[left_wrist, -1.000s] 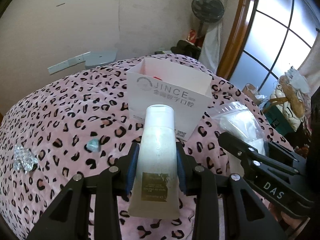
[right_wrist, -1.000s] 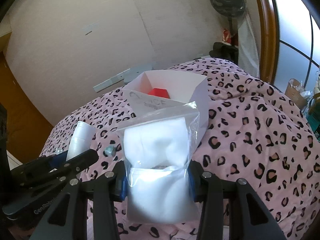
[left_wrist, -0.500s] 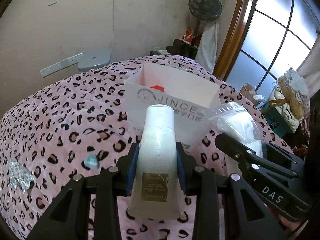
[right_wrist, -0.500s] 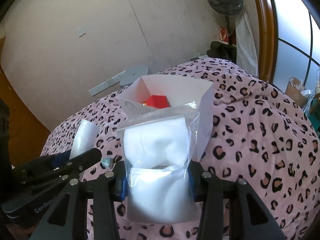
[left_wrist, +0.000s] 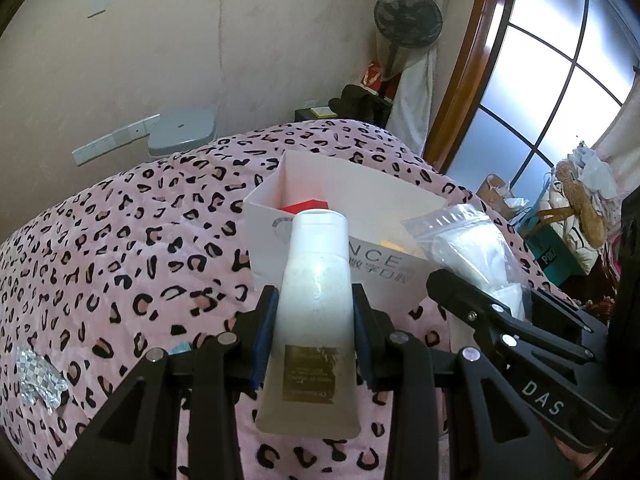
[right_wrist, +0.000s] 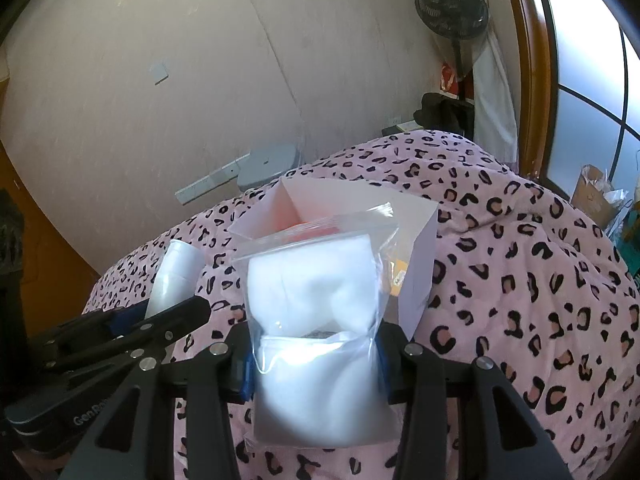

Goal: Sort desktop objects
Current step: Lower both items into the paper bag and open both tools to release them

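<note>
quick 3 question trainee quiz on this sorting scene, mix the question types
1. True or false: the left tongs are shut on the white tube.
2. What do the right tongs hold? A) zip bag of white material B) red block C) foil scrap
3. Fill in: the red item lies inside the white ____.

Key: 1 true; 2 A, the zip bag; 3 box.

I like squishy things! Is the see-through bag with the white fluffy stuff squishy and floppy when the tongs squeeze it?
Probably squishy: the plastic bag pinches in where the right tongs grip it. It likely weighs little, since the white filling looks like soft padding. The thin film at its top may flop or crinkle, and it looks slick enough to slip.
</note>
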The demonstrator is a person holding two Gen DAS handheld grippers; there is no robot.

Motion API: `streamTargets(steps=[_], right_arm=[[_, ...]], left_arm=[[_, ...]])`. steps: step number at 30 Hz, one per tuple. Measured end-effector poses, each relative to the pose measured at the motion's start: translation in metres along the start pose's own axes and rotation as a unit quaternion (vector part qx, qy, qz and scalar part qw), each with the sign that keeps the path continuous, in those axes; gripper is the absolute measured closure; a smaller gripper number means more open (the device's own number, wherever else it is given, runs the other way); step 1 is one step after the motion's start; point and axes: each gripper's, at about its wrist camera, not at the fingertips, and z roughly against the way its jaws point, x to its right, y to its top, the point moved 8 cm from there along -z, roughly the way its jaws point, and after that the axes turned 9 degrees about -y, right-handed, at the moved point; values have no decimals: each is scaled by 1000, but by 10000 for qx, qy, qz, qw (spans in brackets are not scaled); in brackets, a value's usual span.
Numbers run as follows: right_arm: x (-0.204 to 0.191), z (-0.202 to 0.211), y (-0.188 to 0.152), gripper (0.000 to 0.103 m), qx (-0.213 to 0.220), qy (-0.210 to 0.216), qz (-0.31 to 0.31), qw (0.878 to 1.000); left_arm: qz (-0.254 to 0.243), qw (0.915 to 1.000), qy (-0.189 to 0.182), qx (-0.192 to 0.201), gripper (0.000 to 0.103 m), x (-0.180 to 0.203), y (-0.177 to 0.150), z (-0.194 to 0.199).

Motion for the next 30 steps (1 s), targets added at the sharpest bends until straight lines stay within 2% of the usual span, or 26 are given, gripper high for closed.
streamTargets(steps=[7, 15, 19, 30], right_arm=[[5, -1, 16, 58, 109, -56, -13, 9999], [11, -5, 45, 59, 255, -179, 17, 9995], [12, -10, 62, 58, 321, -234, 87, 9992], [18, -40, 95, 59, 268, -303, 74, 9992]], left_arm=[[23, 9998, -193, -6, 67, 4, 21, -9], [31, 9995, -330, -9, 67, 6, 60, -24], [183, 9978, -628, -107, 67, 6, 80, -39], [388, 9963, -714, -289, 67, -6, 122, -79]])
